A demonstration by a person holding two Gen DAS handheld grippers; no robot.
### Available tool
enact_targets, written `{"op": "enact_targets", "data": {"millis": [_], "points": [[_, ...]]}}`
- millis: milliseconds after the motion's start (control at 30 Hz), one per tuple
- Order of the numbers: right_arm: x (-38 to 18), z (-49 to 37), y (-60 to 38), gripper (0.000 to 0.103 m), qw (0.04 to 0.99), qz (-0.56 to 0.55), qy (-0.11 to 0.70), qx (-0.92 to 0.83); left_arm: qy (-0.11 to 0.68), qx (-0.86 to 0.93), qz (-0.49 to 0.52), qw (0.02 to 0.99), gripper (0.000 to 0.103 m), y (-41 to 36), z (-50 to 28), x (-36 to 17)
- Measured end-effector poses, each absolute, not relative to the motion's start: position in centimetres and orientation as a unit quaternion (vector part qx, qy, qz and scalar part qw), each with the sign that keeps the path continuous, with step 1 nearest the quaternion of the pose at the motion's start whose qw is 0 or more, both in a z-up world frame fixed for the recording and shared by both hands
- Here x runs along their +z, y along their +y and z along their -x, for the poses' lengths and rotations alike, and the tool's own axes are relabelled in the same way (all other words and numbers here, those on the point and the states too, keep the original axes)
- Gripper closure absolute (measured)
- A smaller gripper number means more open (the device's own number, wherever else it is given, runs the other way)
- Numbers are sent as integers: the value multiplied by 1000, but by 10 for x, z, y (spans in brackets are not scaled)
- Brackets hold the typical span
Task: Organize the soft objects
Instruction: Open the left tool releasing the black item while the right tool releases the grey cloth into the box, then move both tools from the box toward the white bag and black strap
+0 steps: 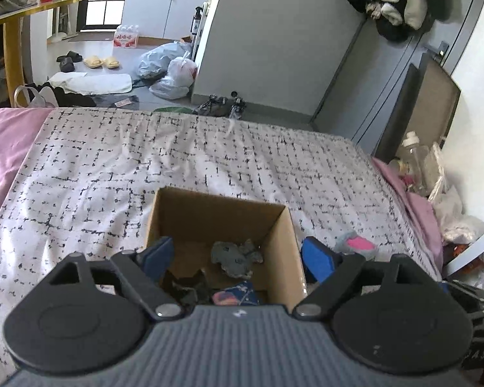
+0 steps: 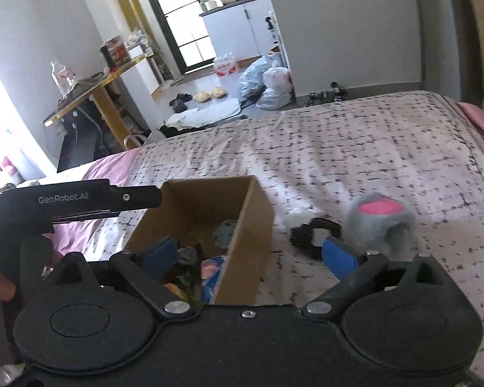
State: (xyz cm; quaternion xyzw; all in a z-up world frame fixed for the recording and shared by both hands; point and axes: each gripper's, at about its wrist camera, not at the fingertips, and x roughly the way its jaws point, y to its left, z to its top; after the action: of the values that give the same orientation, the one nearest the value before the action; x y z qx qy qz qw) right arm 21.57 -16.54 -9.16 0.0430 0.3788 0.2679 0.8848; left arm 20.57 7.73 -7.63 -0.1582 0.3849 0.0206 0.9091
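A: Starting with the biggest: bed [image 1: 209, 161] under a black-flecked white cover, pink sheet showing at both sides.

B: Then the cardboard box [image 1: 280, 235], open-topped, resting on the cover. Already holding a crumpled grey cloth [image 1: 234, 254], something dark, and a pink-and-blue piece [image 1: 235, 295].

A: Left gripper [image 1: 238, 258] hovering over the box mouth, jaws spread wide, gripping nothing. Right gripper [image 2: 248, 254] likewise wide and bare, straddling the box's right wall.

B: Still outside the box: grey plush toy [image 2: 382, 222] with a pink patch, lying on the cover just right of the box. Blurred, so exact shape hard to tell.

A: Probably light and squashy; likely to fold under pressure rather than slip. Best pinched across the thick grey body, not the fuzzy edge.

B: Smaller yet: black scrunchie [image 2: 316, 235], between plush and box, just ahead of the right fingertip. Limp and thin; best caught across one side of the ring, pressing into the cover.

A: Smallest: white fluffy scrap [image 2: 298, 217] beside the scrunchie. Too unclear to name.
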Motion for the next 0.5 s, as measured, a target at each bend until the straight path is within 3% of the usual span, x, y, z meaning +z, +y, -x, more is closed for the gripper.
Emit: {"op": "enact_targets", "data": {"millis": [500], "points": [[-94,-209,-241,6,896,-100,375,216,414,-3,165,895,17,31,-209,-76]]}}
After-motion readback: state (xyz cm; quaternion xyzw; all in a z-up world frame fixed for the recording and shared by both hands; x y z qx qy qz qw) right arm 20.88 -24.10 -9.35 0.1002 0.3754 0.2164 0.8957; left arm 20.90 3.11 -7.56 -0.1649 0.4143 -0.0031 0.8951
